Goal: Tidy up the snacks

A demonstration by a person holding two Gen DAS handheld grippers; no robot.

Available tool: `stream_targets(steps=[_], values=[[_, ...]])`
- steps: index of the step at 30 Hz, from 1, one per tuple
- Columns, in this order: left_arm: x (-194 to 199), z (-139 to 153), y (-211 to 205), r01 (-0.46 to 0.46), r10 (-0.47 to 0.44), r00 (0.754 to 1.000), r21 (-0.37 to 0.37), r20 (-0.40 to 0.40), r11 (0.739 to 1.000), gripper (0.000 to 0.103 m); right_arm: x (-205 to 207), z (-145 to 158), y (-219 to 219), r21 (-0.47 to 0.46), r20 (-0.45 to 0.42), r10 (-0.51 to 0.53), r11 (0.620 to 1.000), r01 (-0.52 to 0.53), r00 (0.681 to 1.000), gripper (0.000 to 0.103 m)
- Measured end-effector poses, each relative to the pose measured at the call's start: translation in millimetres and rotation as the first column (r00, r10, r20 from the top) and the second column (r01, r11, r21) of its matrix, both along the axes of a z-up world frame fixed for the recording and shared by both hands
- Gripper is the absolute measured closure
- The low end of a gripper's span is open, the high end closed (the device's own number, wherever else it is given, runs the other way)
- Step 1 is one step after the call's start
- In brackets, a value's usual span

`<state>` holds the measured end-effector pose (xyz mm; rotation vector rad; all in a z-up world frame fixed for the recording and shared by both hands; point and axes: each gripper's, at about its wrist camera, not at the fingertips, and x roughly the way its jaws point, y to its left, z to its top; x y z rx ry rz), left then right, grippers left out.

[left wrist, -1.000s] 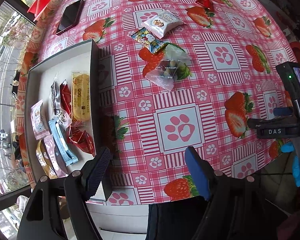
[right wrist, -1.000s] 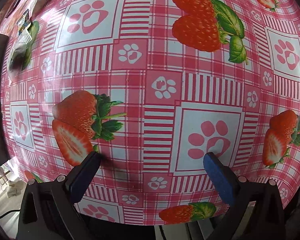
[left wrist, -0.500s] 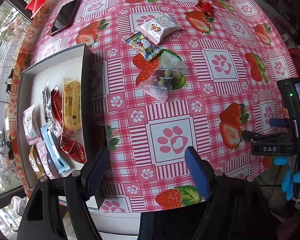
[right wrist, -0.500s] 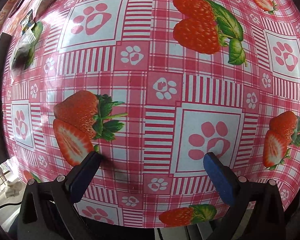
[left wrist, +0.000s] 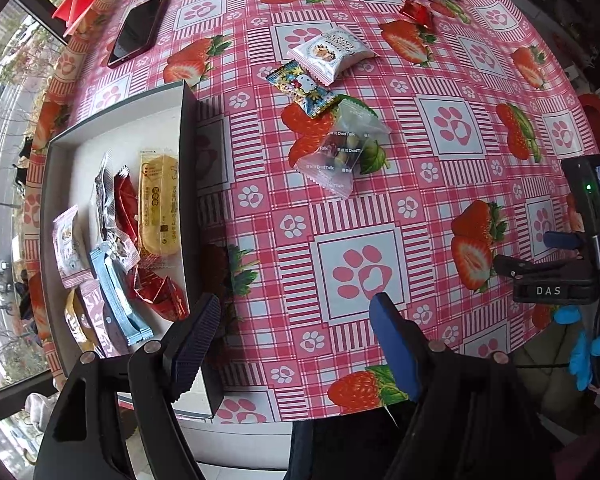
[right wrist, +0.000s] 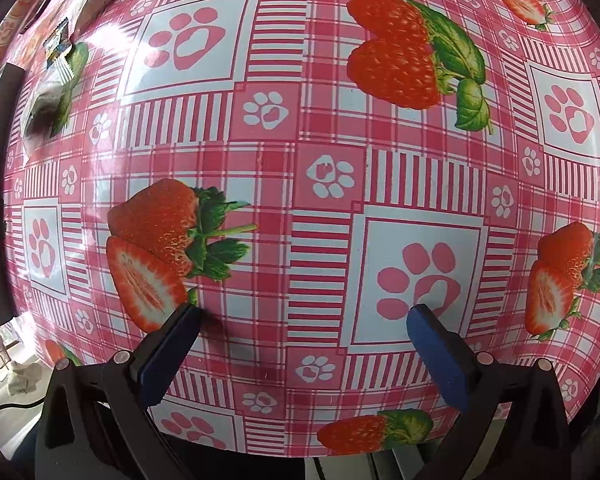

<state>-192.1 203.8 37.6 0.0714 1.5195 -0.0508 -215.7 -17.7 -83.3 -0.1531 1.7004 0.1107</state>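
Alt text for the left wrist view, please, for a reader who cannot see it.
The open, empty left gripper hangs over a pink strawberry-and-paw-print tablecloth. A shallow grey cardboard tray at left holds wrapped snacks; a clear plastic nut packet and two more wrapped snacks lie loose beyond.

Pink strawberry-and-paw checked tablecloth [left wrist: 380, 208]

Both grippers' fingers [left wrist: 204, 332] [right wrist: 432, 344] apart, empty

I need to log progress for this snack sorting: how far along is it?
Partly done: several wrapped snacks lie in the white tray. Nothing is in hand; the left gripper and right gripper are open and empty. Left: the clear nut packet, cartoon candy wrapper, white cookie packet and more beyond.
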Motion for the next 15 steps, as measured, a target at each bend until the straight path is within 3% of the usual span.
stream_targets(steps=[4,7,10,13,15], values=[[-8.8,-5.2,-3.7,0.023,-0.023,0.999,0.001,-0.037,1.000,0.023,-2.0,0.7,0.2,-0.001,0.001,-0.004,1.000,0.004,1.000,0.000],[-8.1,-3.0,-2.2,0.055,-0.055,0.998,-0.003,0.001,0.998,0.023,-0.6,-0.1,-1.1,-0.003,-0.010,-0.012,1.000,0.011,1.000,0.000],[-2.6,-11.8,9.1,0.018,-0.018,0.999,0.000,-0.033,1.000,0.023,2.6,-1.4,-1.8,-0.002,-0.029,-0.012,1.000,0.012,0.999,0.000],[2.9,-3.7,23.4,-0.005,0.004,1.000,-0.072,-0.003,0.997,0.023,5.4,-2.5,-0.6,-0.011,-0.044,-0.014,1.000,0.014,0.999,0.000],[12.5,-8.3,26.4,0.014,-0.014,1.000,-0.065,-0.005,0.998,0.023,9.2,-4.3,-1.2,-0.012,-0.068,-0.022,1.000,0.021,0.997,0.000]])
